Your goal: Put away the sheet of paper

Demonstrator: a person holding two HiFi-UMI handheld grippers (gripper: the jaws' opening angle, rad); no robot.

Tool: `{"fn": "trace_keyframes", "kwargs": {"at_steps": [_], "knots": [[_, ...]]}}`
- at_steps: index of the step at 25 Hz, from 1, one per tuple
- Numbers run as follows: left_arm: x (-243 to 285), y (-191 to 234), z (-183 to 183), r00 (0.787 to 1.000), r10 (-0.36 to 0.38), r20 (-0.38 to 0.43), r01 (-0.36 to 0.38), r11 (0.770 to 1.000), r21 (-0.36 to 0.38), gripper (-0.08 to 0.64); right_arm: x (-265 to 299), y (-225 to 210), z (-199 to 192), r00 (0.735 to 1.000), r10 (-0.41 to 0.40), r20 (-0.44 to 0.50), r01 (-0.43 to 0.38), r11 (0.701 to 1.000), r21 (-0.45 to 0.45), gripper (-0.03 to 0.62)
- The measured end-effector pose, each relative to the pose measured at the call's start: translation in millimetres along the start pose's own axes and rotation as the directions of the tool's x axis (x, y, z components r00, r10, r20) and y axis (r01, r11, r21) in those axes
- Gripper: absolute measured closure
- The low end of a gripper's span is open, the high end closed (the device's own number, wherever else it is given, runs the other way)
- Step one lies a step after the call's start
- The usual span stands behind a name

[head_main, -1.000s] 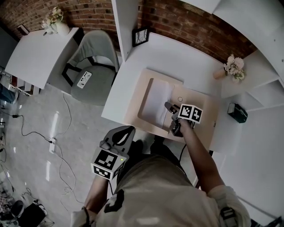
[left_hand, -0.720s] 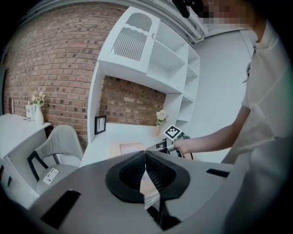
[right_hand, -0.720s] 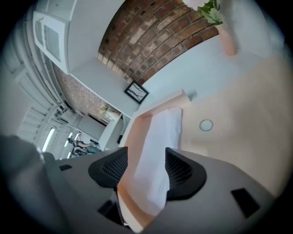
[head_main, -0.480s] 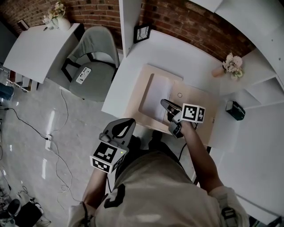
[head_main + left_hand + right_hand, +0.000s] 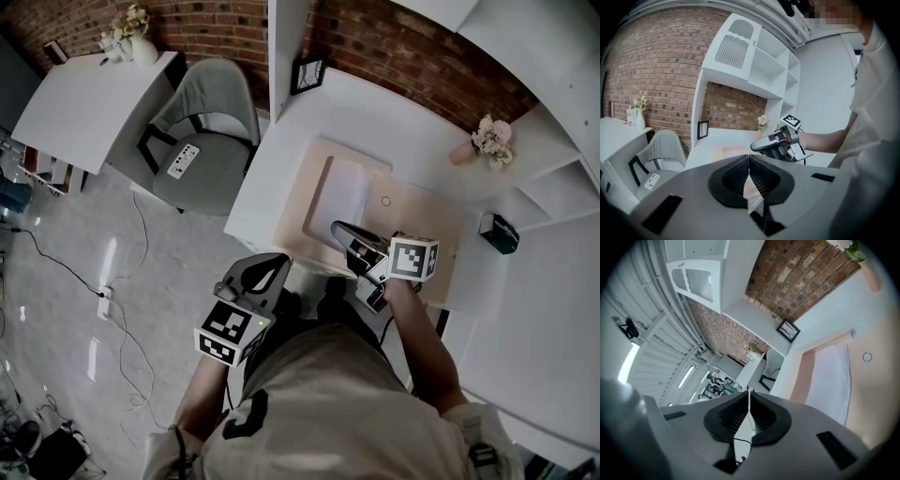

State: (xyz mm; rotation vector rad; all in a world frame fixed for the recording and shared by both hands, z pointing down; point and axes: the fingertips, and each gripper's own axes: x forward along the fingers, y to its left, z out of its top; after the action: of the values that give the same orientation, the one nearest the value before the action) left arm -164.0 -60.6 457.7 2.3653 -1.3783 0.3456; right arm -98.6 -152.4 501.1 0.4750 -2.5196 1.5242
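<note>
Paper (image 5: 339, 195) lay flat in the recess of the beige tray (image 5: 424, 217). My right gripper (image 5: 341, 232), held near it, had just closed on nothing; left gripper (image 5: 273, 267) pinched together, idle. Placement looked finished; next, withdraw clear.

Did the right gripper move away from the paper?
Yes. The right gripper pulled back off the sheet of paper toward the desk's near edge, and its jaws have just closed on nothing.

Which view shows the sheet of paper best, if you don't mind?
The head view: the sheet of paper shows nearly whole from above. The right gripper view shows it at a slant; the left gripper view, only a faint distant patch.
</note>
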Motion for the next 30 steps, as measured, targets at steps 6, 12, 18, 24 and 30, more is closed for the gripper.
{"fn": "trace_keyframes", "kwargs": {"at_steps": [6, 12, 18, 24, 30], "knots": [[-2.0, -4.8, -5.7, 1.0, -0.031, -0.003, 0.031, 0.999, 0.012, 0.543, -6.9, 30.3, -19.5, 0.998, 0.065, 0.015, -0.065, 0.998, -0.014, 0.557], [-2.3, -25.0, -11.1, 0.998, -0.053, -0.028, 0.054, 0.998, 0.022, 0.543, -29.7, 54.2, -30.8, 0.991, 0.119, 0.061, -0.117, 0.993, -0.028, 0.558], [-0.3, -45.6, 1.2, 1.0, -0.03, -0.007, 0.03, 0.997, 0.066, 0.543, -55.6, 61.2, -32.7, 0.99, 0.119, 0.072, -0.108, 0.984, -0.138, 0.558], [20.9, -100.8, 6.7, 0.997, -0.073, -0.021, 0.075, 0.993, 0.095, 0.543, -113.5, 57.6, -40.3, 0.986, 0.119, 0.117, -0.102, 0.984, -0.143, 0.558], [39.9, -163.5, 8.5, 0.993, -0.109, -0.053, 0.115, 0.986, 0.124, 0.543, -179.1, 35.1, -56.5, 0.983, 0.091, 0.159, -0.075, 0.992, -0.103, 0.558]]}}
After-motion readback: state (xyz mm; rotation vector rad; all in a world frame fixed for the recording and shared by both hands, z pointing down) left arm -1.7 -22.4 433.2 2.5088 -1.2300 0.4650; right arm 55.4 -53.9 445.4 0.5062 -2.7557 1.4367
